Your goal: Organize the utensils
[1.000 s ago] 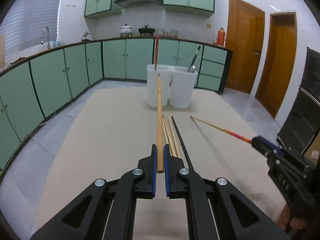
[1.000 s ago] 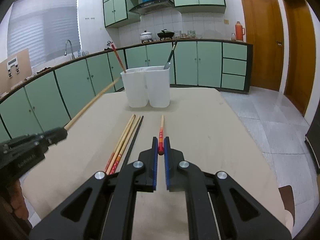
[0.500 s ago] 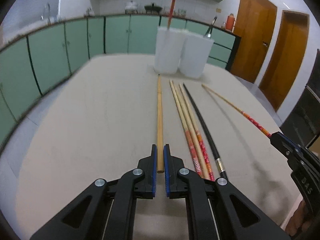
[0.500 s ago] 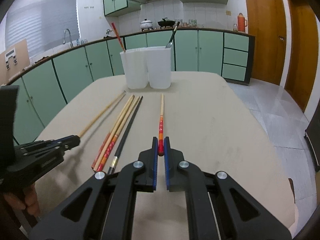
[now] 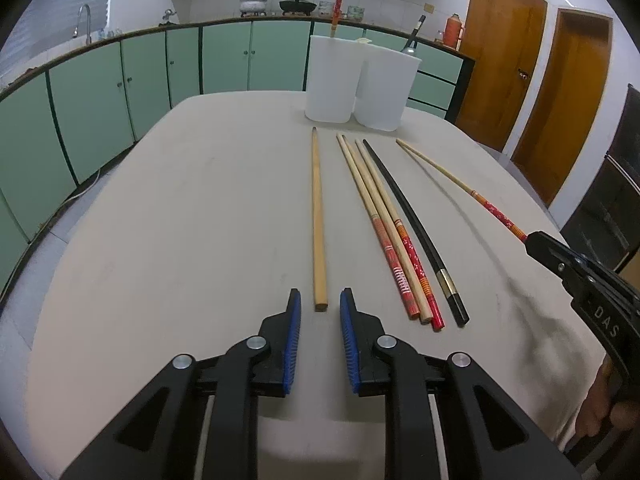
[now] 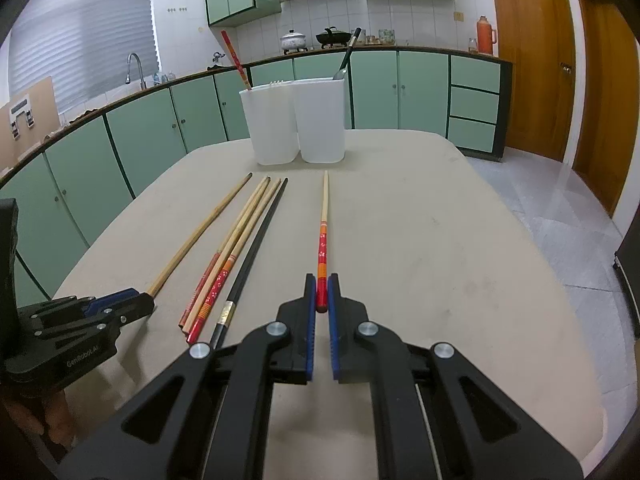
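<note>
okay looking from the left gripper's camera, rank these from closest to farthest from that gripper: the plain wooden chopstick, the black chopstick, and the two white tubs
1. Plain wooden chopstick: its near end lies between the left gripper's opening jaws, untouched.
2. Black chopstick: off to the right, past the red-patterned pair.
3. White tubs: side by side at the table's far end; too close to rank against each other.

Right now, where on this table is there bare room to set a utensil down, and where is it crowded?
Free: the wide stretch of table left of the plain chopstick, and the side right of the red-ended chopstick toward the doors. Crowded: the middle, with the chopstick bundle, and the far end by the two white bins.
</note>
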Demonstrator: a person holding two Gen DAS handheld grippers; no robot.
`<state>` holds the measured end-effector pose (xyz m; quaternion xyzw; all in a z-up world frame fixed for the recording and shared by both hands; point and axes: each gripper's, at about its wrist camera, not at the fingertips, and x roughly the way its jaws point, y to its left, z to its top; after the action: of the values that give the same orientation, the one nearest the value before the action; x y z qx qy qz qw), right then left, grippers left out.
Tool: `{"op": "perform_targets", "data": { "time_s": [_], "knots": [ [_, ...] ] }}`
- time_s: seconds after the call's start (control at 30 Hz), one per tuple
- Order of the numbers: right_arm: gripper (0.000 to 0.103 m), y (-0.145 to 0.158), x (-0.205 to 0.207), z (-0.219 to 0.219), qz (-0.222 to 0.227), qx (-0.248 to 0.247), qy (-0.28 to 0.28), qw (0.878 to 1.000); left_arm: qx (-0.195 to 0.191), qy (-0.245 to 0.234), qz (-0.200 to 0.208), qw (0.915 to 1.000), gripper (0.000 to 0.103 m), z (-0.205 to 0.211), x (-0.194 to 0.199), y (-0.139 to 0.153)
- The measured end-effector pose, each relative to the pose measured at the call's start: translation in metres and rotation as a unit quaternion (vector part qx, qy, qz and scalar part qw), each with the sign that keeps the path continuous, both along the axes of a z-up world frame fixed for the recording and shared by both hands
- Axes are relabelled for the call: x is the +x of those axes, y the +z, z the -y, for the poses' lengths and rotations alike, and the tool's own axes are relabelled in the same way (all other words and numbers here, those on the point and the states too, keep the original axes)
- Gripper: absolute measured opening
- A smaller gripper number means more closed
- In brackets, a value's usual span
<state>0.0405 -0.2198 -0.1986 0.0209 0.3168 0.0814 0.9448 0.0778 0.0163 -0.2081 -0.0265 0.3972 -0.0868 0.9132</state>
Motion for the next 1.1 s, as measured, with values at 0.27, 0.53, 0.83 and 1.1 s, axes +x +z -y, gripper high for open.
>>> {"op": "perform_targets", "data": {
  "time_s": [0.27, 0.53, 0.83, 1.1],
  "knots": [
    [0.005, -0.003, 0.001, 0.002, -0.004, 0.004, -0.004, 1.000, 0.010, 0.007, 0.004, 0.9999, 0.014, 0.005, 0.006, -0.003],
    [0.005, 0.005, 0.000, 0.002, 0.010, -0.002, -0.003, 1.000, 0.017, 0.002, 0.016, 0.9997, 0.006, 0.004, 0.000, 0.012],
    [0.005, 0.072, 0.009, 0.015, 0.080, -0.010, 0.013, 0.997, 0.025, -0.021, 0.084, 0.9959, 0.006, -0.003, -0.008, 0.099],
    [0.005, 0.129, 0.045, 0.026, 0.080, 0.018, 0.043, 0.996, 0.003, -0.032, 0.142, 0.9893, 0.006, -0.005, 0.009, 0.153]
  ]
}}
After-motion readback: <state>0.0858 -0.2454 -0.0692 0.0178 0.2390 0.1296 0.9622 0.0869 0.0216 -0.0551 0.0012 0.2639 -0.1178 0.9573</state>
